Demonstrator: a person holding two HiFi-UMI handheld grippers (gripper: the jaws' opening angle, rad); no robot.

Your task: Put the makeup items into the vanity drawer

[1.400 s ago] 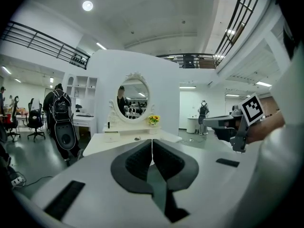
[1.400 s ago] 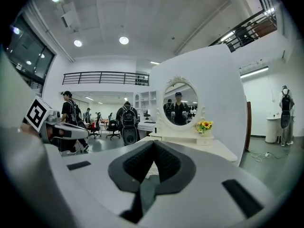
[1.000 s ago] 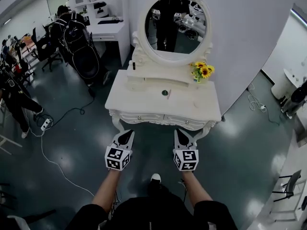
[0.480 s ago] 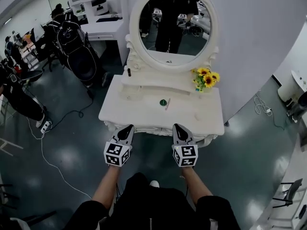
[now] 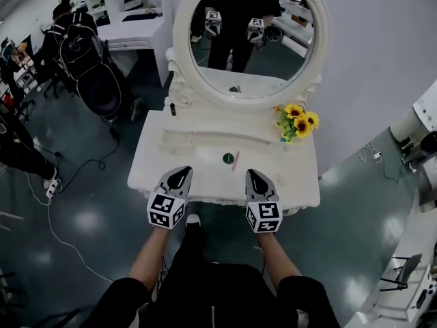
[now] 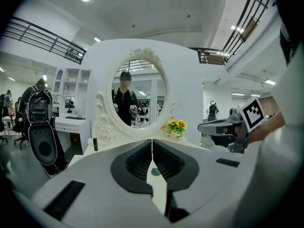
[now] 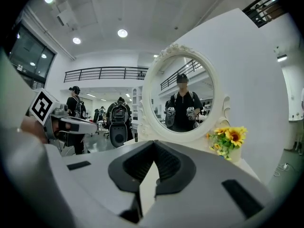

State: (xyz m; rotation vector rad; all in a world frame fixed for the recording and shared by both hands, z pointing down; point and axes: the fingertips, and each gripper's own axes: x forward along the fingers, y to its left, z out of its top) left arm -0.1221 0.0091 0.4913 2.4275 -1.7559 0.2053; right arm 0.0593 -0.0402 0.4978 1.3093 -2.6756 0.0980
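Poised at the ornate white vanity table's [image 5: 293, 183] front edge, left gripper [image 5: 180, 175] and right gripper [image 5: 256, 177] closed, empty, likely for its drawer; round green compact [image 5: 228, 158], slim pink stick [image 5: 235, 160] lying mid-tabletop.

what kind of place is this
Probably an open workspace or lab, not a home: the vanity with its mirror stands on a glossy floor near an office desk, with cables trailing across it.

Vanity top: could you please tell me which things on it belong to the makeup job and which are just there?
Job: green round item; pink stick; probably the dark tube.
Just there: sunflowers; oval mirror; raised shelf.
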